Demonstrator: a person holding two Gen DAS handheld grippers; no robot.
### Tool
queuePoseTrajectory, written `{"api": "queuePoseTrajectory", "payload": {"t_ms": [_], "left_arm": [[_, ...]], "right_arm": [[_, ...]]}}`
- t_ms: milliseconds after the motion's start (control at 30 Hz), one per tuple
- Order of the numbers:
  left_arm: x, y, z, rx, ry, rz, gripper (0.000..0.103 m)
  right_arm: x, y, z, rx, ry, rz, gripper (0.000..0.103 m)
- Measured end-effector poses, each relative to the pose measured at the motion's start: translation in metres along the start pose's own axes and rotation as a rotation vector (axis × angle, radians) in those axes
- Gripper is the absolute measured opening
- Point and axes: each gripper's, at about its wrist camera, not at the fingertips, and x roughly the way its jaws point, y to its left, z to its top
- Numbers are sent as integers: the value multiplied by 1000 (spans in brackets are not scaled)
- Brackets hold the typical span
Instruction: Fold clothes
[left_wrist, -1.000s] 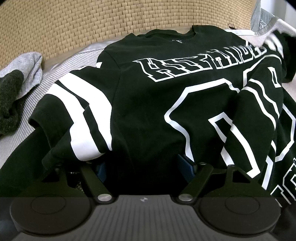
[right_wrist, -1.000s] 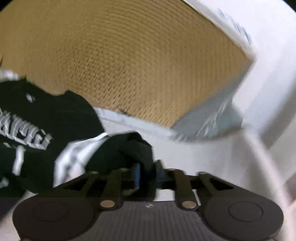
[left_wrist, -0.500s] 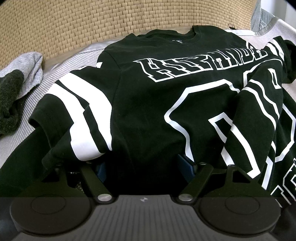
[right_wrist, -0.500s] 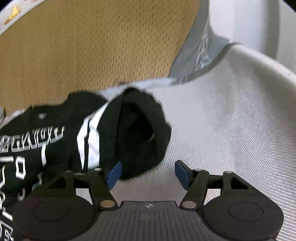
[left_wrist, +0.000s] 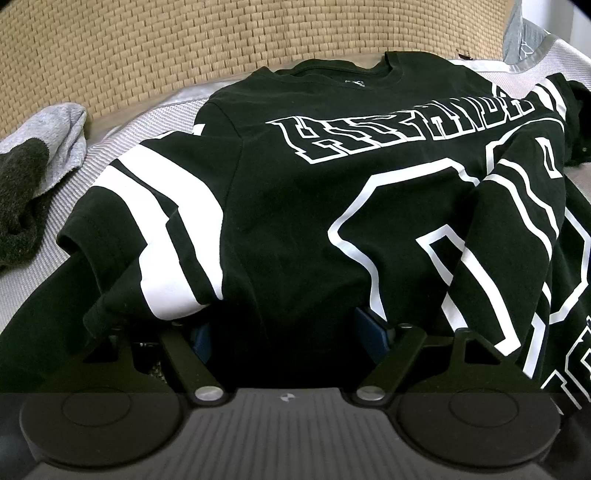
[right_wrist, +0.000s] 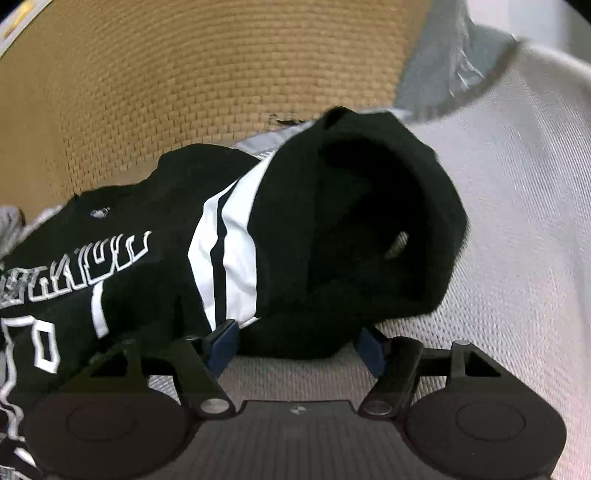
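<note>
My right gripper (right_wrist: 293, 341) stands wide, jaws just opened, straddling the sleeve (right_wrist: 354, 236) unpressed. My left gripper (left_wrist: 291, 332) spread; grip on the black jersey (left_wrist: 314, 206) unclear. At 12 o'clock, woven mat (left_wrist: 184, 48) behind.

A pale woven-fabric bed (left_wrist: 51, 206) carries the black jersey (left_wrist: 332, 206) (white lettering) and grey-and-dark clothes (left_wrist: 33, 166) beside it.

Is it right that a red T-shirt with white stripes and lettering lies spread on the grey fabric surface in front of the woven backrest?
Not quite: the T-shirt is black, not red, as the left wrist view shows plainly. The rest holds: it has white stripes and lettering, and it lies on the grey fabric surface in front of the woven backrest.
</note>
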Motion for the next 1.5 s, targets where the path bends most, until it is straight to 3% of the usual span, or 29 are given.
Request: {"api": "queuePoseTrajectory", "payload": {"t_ms": [133, 200, 300, 433, 567, 600, 633, 733, 1000, 1233, 1400, 1500], "left_arm": [[0, 0, 0, 1, -1, 0, 78], [0, 0, 1, 2, 0, -2, 78], [0, 1, 0, 5, -4, -4, 78], [0, 0, 0, 3, -6, -2, 79], [0, 1, 0, 4, -6, -4, 79], [0, 1, 0, 4, -6, -4, 79], [0, 1, 0, 4, -6, -5, 79], [0, 2, 0, 5, -7, -6, 79], [0, 2, 0, 5, -7, -7, 79], [-1, 1, 0, 4, -7, -8, 79], [-1, 2, 0, 5, -8, -9, 79], [-1, 2, 0, 5, -7, -9, 79]], "right_arm": [[2, -14, 0, 107, -51, -23, 46], [-1, -26, -3, 151, -63, -19, 44], [-7, -36, -9, 155, -81, -109, 43], [-4, -44, -7, 166, -79, -79, 46], [8, -34, -1, 186, -95, -101, 47], [11, -29, 1, 179, -96, -113, 37], [11, -26, 1, 157, -92, -127, 19], [10, -20, 2, 109, -82, -154, 13], [-14, -26, 2, -19, -58, -221, 11], [-58, -52, 14, -120, -103, -346, 11], [-85, -57, 26, -282, -139, -422, 11], [-91, -39, 28, -503, -180, -533, 11]]}}
